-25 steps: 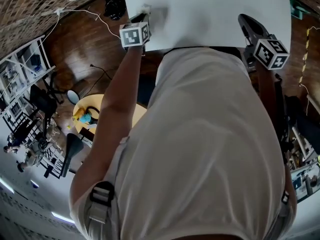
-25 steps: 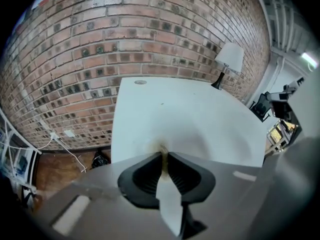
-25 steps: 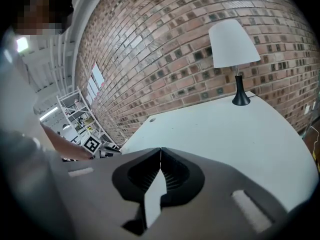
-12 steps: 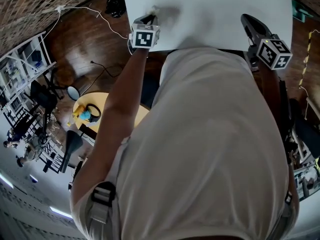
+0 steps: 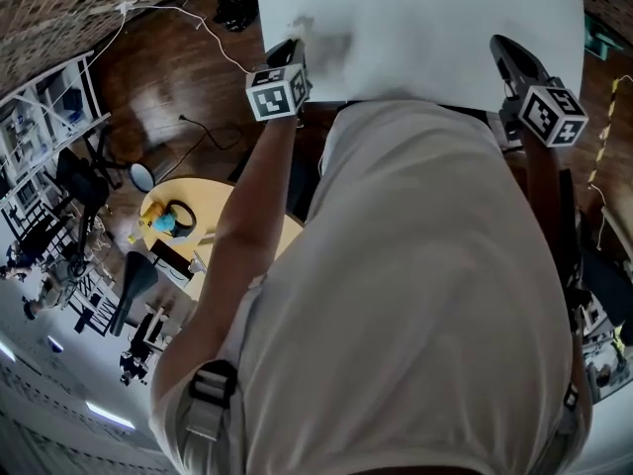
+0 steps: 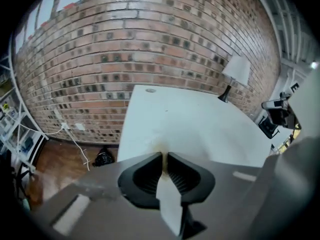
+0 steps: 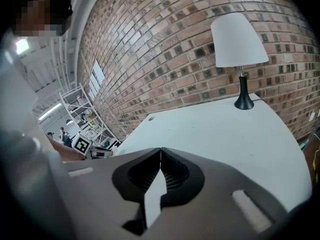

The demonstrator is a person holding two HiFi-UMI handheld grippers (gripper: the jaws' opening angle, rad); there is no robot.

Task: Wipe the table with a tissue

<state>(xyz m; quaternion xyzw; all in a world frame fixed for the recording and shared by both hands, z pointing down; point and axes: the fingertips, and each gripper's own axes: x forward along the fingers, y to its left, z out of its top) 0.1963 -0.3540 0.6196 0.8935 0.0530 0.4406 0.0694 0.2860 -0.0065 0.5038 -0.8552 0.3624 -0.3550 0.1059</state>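
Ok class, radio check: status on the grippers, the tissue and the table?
Left gripper shut on white paper tissue, near corner of white table, jaws just eased slightly. Right gripper shut, empty. Only a white-shaded lamp, far end.

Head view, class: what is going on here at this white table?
A person stands at a white table with a hand-held gripper in each hand. The left hand-held gripper pinches a tissue at the table's near left part, and its jaws have just eased open slightly. The right hand-held gripper is shut and empty, held by the table's right side. A lamp stands at a far corner.
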